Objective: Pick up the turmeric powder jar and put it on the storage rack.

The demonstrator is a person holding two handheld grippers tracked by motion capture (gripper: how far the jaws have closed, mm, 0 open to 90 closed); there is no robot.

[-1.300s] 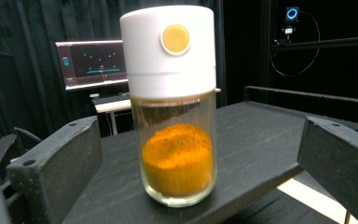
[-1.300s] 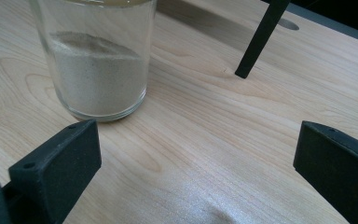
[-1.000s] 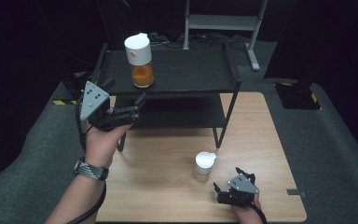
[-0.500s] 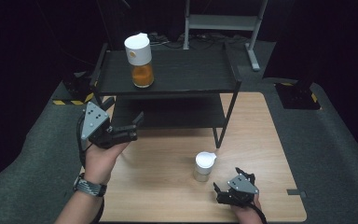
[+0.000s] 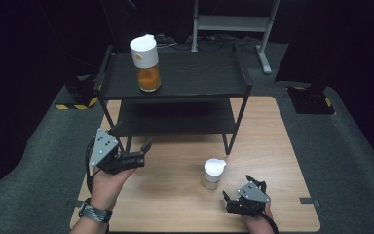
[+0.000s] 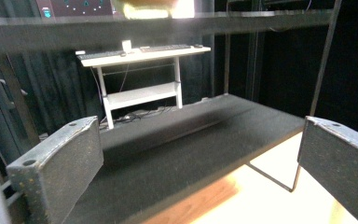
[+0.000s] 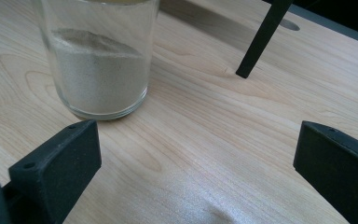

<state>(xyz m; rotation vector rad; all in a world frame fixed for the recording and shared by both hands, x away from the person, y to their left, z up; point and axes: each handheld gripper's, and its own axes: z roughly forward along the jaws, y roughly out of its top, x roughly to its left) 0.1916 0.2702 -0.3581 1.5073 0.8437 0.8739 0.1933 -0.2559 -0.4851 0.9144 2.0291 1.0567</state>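
Observation:
A glass jar of orange powder [image 5: 146, 63] with a white lid stands on the top shelf of a black two-tier rack [image 5: 199, 80]. A smaller white-lidded jar of pale powder [image 5: 213, 173] [image 7: 100, 60] stands on the wooden table [image 5: 175, 195] in front of the rack. My left gripper [image 5: 143, 153] [image 6: 200, 154] is open and empty, held over the table's left side and facing the rack's lower shelf [image 6: 177, 144]. My right gripper [image 5: 229, 202] [image 7: 196, 158] is open near the table's front edge, just right of and behind the small jar, not touching it.
A rack leg [image 7: 263, 37] stands on the table beyond the right gripper. Dark carpet [image 5: 350, 161] surrounds the table. A white desk with a keyboard [image 6: 140, 53] stands in the background behind the rack.
My left gripper has drawn back from the rack's top-left corner, moving down and toward the person over the table's left side. The right gripper stays still.

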